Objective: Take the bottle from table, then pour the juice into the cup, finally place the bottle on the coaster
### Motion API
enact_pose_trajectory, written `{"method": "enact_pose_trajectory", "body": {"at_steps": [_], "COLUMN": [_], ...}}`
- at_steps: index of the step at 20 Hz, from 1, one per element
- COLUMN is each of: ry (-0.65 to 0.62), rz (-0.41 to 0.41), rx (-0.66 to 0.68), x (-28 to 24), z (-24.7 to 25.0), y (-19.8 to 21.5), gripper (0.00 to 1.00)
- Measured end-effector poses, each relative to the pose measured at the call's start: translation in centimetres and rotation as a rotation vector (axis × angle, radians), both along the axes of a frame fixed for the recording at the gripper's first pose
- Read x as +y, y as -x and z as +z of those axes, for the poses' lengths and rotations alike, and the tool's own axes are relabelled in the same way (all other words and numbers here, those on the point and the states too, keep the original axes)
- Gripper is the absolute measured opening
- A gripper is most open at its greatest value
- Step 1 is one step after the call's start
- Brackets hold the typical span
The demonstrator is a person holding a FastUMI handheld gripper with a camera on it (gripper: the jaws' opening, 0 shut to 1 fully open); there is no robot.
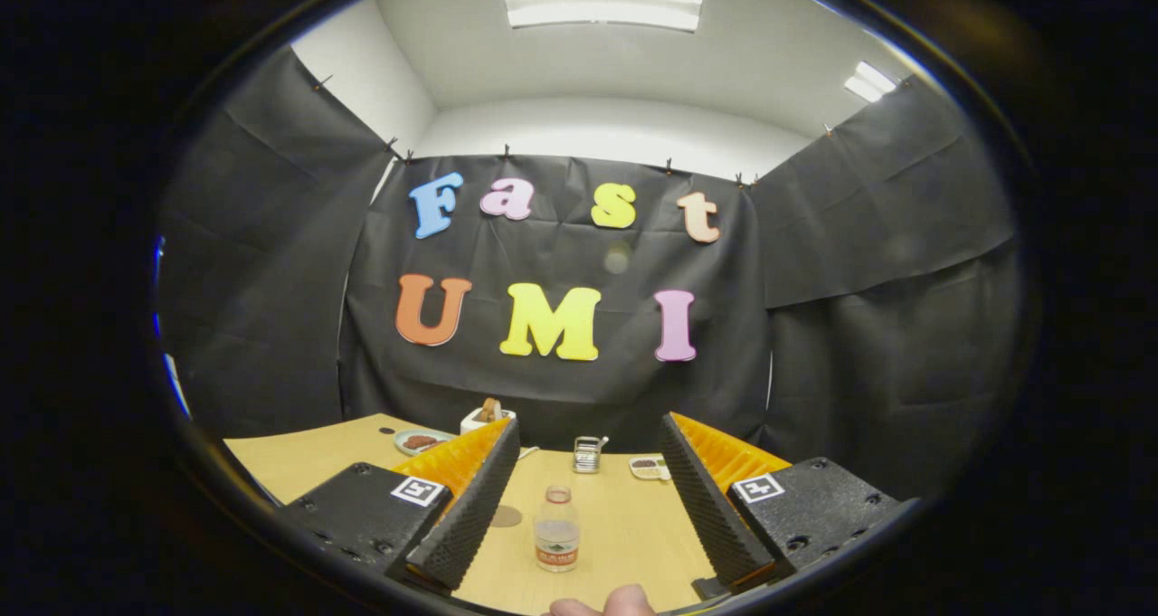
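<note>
1. The gripper [588, 498] is held level above the near edge of the wooden table [298, 471], its two fingers spread wide apart and clasping nothing.
2. A fingertip of the person's hand [604, 604] is seen at the very bottom, below the gap between the fingers.
3. One plate [422, 441] with dark food is seen beyond the left finger, with one white box [487, 414] just behind it.
4. One round brown coaster [506, 516] is seen flat on the table, just beside the left finger.
5. One small clear bottle [556, 529] is seen upright between the fingers, touched by neither.
6. One metal cup [588, 454] is seen beyond the bottle.
7. One small dish [648, 467] is seen right of the cup, near the right finger.
</note>
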State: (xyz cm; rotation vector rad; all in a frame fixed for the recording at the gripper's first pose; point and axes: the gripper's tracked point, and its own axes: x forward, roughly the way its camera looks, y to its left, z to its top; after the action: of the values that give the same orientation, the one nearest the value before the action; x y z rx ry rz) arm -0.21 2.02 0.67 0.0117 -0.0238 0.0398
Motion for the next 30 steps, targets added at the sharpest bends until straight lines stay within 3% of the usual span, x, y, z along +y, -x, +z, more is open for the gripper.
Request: {"method": "enact_pose_trajectory", "body": {"at_steps": [9,15,30], "ry": [-0.014,-0.026,-0.012], "rz": [0.026,0.044,0.035], "rx": [0.023,0.043,0.241], "x": [1.1,2.3,3.6], "z": [-1.5,-5.2,-22.6], "y": [-0.7,-1.9,-7.5], "gripper": [1.0,1.0,1.0]}}
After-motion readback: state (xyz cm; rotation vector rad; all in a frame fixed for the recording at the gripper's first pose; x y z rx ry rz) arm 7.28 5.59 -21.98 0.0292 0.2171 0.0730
